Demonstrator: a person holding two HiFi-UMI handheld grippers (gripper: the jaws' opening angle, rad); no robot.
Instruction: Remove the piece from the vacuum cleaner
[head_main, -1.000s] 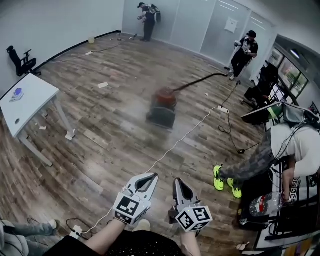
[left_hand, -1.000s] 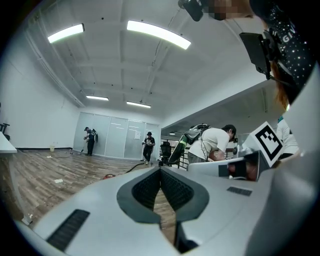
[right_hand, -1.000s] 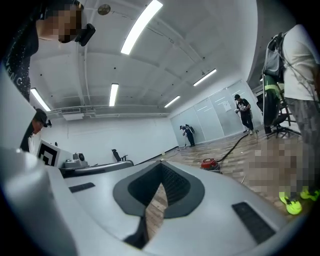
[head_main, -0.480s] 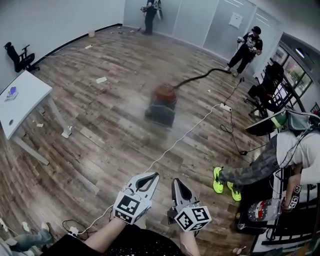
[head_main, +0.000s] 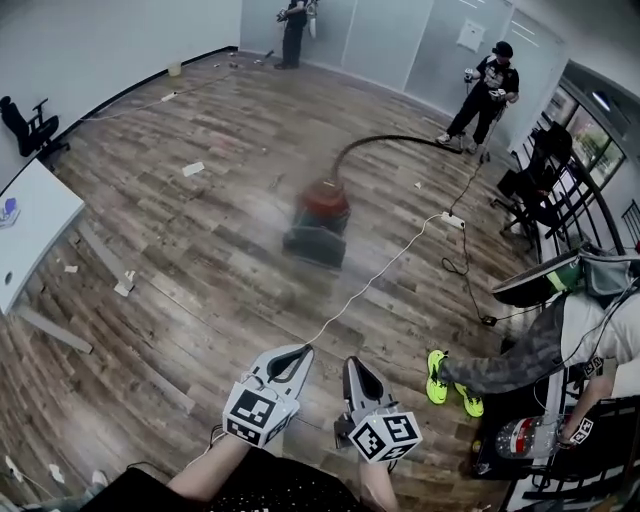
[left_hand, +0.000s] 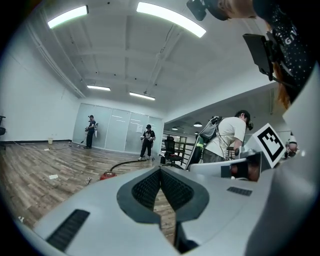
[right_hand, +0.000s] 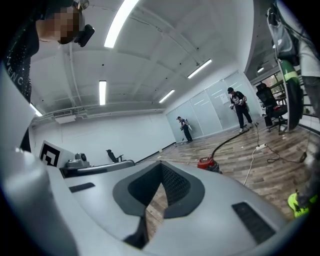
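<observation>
No legible text, label or number anywhere.

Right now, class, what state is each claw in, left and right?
Left claw: closed, holding nothing.
Right claw: closed, holding nothing.

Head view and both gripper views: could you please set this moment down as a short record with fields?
vacuum cleaner: red, on the floor, well ahead of both tools, untouched
hose: black, curving away from the vacuum cleaner's far side
white cable: runs across the floor from the power strip toward the person
left tool: shut, nothing between the jaws
right tool: shut, nothing between the jaws
</observation>
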